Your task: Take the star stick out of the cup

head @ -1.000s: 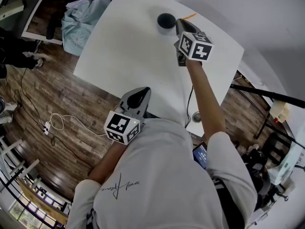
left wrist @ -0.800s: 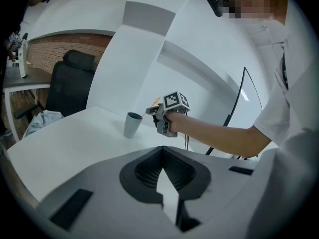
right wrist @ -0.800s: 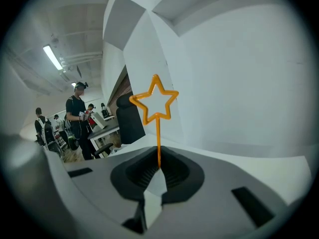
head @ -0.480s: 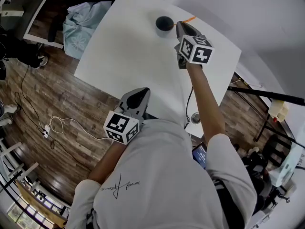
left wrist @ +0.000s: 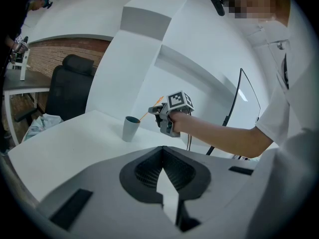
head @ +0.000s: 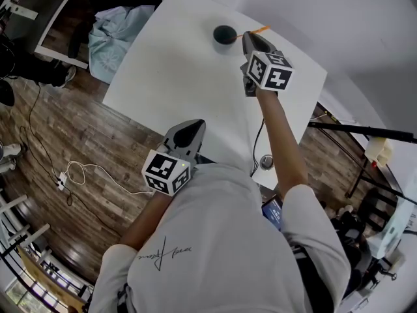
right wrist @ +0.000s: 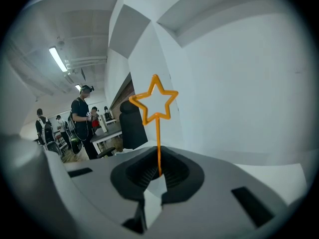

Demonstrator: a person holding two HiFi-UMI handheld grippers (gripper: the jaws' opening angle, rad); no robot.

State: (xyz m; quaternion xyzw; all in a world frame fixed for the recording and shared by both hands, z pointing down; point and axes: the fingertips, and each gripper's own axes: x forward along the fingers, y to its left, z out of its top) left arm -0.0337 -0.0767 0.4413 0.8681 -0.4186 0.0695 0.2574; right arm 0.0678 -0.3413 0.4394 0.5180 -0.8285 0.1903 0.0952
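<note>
My right gripper (head: 249, 39) (right wrist: 158, 176) is shut on the orange star stick (right wrist: 156, 117), whose star head stands up beyond the jaws. In the head view the stick (head: 258, 27) pokes out past the gripper, just right of the dark cup (head: 225, 34) and outside it. In the left gripper view, the cup (left wrist: 131, 129) stands upright on the white table (head: 176, 77), with the stick (left wrist: 155, 104) held above and to its right. My left gripper (head: 187, 133) (left wrist: 162, 173) is shut on nothing, low over the table's near edge.
A black cable (head: 258, 142) and a small round fitting (head: 266, 162) lie at the table's right edge. Blue cloth (head: 111, 34) is draped on a chair left of the table. White cord (head: 78, 175) lies on the wooden floor. People (right wrist: 82, 123) stand in the far room.
The right gripper with the star stick has shifted slightly right and away from the cup. The left gripper has stayed put.
</note>
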